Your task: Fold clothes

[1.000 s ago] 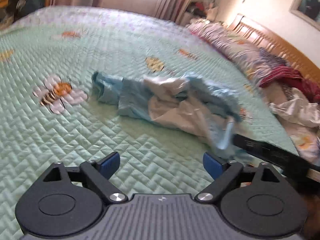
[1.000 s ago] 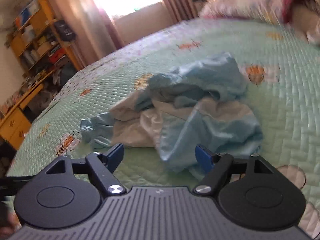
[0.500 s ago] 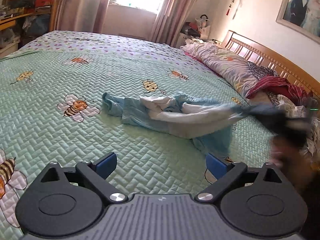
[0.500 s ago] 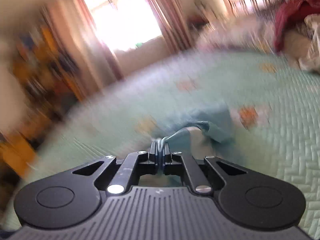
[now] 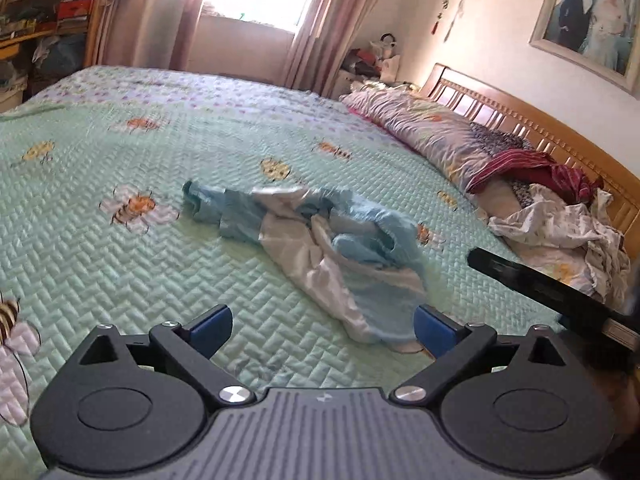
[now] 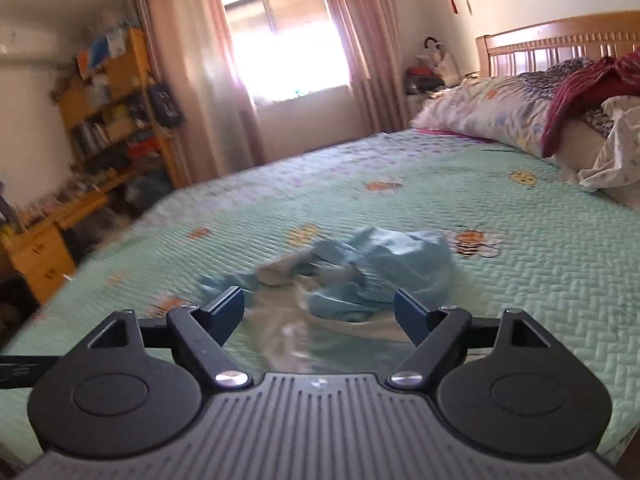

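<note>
A crumpled light-blue and white garment [image 5: 320, 248] lies in a heap on the green quilted bedspread [image 5: 100, 264]. My left gripper [image 5: 322, 326] hovers open just short of its near edge, nothing between the blue pads. In the right wrist view the same garment [image 6: 360, 280] lies loose and motion-blurred beyond my right gripper [image 6: 319, 308], which is open and empty above it. The dark body of the right gripper [image 5: 548, 292] reaches in from the right edge of the left wrist view.
Pillows and a pile of red and white clothes [image 5: 548, 208] line the wooden headboard [image 5: 540, 136] on the right. Shelves and a wooden desk [image 6: 48, 248] stand past the bed's far-left edge. A curtained window [image 6: 280, 40] is behind the bed.
The right gripper, shut on the garment's edge and pulling it half a second ago, has opened and let it drop back into a heap. The left gripper stayed open.
</note>
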Demonstrator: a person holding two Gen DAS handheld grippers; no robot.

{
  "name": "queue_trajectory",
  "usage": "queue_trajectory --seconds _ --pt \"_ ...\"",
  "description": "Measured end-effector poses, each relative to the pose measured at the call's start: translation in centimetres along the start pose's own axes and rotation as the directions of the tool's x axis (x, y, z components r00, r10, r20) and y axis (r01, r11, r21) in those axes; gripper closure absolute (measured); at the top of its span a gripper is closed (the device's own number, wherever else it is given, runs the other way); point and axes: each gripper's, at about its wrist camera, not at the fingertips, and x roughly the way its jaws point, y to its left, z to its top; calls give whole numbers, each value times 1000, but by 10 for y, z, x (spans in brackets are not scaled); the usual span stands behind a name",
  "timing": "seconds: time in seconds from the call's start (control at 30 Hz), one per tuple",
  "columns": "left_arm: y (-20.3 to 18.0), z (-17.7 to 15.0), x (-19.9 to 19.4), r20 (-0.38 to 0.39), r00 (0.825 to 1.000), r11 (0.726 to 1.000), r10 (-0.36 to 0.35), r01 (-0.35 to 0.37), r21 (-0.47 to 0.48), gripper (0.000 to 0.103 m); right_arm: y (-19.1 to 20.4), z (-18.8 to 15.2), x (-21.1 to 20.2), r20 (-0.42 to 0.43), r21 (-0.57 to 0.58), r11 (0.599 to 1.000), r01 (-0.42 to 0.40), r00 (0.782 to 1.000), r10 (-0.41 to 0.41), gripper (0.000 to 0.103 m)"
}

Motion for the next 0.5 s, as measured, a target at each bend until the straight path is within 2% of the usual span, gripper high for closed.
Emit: queue_trajectory --seconds 0.13,0.23,0.3,0.33,0.4,0.43,0.47,0.5 --pt "-3 -9 23 -48 999 1000 14 -14 -11 6 -16 2 68 -65 8 996 84 994 -83 20" --pt "-6 -14 41 -90 995 999 35 -33 31 6 -30 7 129 -110 69 990 120 988 -112 20" --pt "-4 -15 54 -120 991 998 55 -51 40 6 -35 6 171 -148 60 983 173 976 -162 21" --pt "-1 -16 59 -130 990 998 59 -55 33 6 -37 4 189 -164 56 979 195 969 -184 24" --pt "7 -16 69 -150 986 997 76 -75 15 6 -44 0 213 -186 57 979 195 965 -182 63" --pt "9 -15 71 -153 985 997 79 -79 8 6 -46 1 221 -206 25 974 225 955 -215 100" --pt "12 -13 72 -154 985 997 82 -82 2 6 -48 3 221 -196 13 965 261 947 -253 99" --pt "14 -12 74 -155 984 996 84 -86 -5 6 -56 6 211 -162 56 962 269 953 -257 99"
